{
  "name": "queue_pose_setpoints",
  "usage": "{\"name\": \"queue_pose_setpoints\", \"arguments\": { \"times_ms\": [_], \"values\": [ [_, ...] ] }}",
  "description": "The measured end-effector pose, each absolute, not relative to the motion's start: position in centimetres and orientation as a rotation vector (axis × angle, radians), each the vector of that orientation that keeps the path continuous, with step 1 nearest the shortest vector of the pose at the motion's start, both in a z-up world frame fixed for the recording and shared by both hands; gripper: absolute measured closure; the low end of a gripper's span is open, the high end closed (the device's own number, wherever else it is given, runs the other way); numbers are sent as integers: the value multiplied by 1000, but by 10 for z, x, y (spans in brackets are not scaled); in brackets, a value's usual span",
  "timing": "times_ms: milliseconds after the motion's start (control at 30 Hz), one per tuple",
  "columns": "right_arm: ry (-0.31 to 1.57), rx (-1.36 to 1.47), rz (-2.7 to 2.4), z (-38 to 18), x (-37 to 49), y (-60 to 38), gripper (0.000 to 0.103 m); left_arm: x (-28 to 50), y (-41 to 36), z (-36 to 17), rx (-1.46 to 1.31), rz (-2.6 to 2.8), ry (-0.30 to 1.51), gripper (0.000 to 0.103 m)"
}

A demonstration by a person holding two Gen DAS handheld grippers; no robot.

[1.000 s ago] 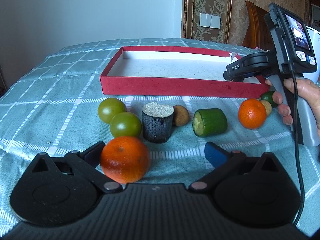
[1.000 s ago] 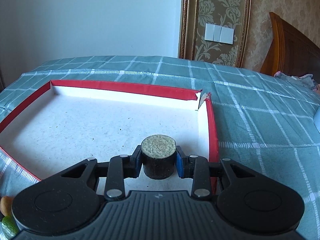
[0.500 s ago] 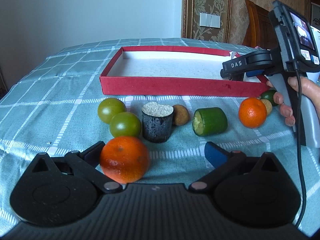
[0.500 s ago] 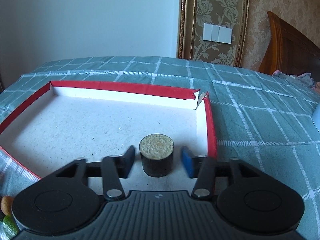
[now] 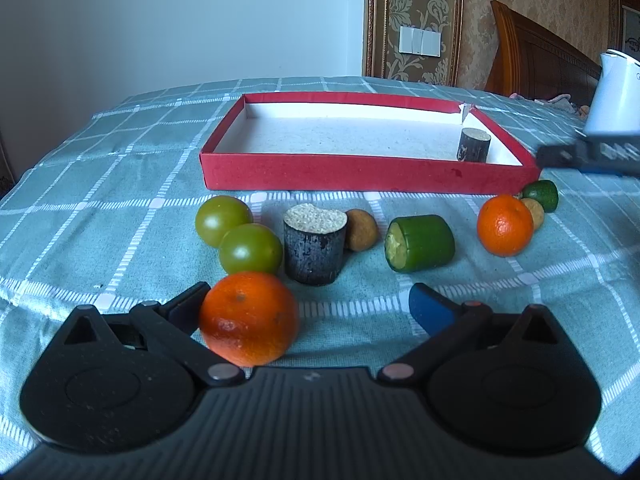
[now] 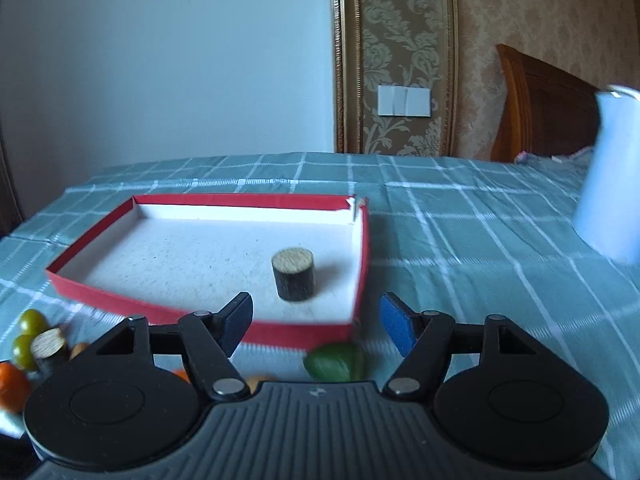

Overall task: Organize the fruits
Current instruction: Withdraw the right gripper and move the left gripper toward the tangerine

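A red box [image 5: 360, 172] with a white floor holds one dark cylinder [image 5: 474, 145] at its right end; it shows in the right wrist view too [image 6: 294, 274]. In front of the box lie two green tomatoes [image 5: 224, 220], a second dark cylinder [image 5: 315, 246], a brown ball [image 5: 361, 230], a green cut piece [image 5: 420, 243], an orange [image 5: 505, 230] and a small green fruit [image 5: 542, 195]. My left gripper [image 5: 308, 306] is open, with a near orange [image 5: 250, 318] against its left finger. My right gripper [image 6: 316, 320] is open and empty, pulled back from the box [image 6: 362, 240].
A white jug [image 6: 610, 176] stands on the checked cloth [image 6: 480, 240] to the right of the box. A green fruit [image 6: 336, 362] lies just under the right gripper. A wooden headboard and wall are behind.
The right gripper opened, left the dark cylinder in the box and drew back and up to the right. The left gripper has stayed in place.
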State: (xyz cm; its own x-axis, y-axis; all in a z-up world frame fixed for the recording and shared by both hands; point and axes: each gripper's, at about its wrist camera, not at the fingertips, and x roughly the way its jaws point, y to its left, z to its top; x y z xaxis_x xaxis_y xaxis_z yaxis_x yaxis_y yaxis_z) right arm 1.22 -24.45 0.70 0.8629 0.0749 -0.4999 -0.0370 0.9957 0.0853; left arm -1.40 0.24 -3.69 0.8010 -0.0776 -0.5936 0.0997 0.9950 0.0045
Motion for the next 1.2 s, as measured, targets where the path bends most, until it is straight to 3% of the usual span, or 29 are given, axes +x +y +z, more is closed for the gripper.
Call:
{"name": "queue_pose_setpoints", "arguments": {
  "times_ms": [233,567,633,700,1200],
  "values": [
    [562,66,38,-13,-37,-261,33,-25,9,-34,24,-151,607,0],
    [624,4,63,-33,-26,-254,32,-46,28,-33,34,-133,576,0],
    [629,-11,57,-34,-26,-253,27,-43,29,-33,29,-136,582,3],
    [634,-13,43,-35,-25,-253,22,-39,31,-33,19,-132,594,13],
    [658,-7,20,-37,-22,-256,5,-35,23,-36,55,-113,608,14]
  ]
}}
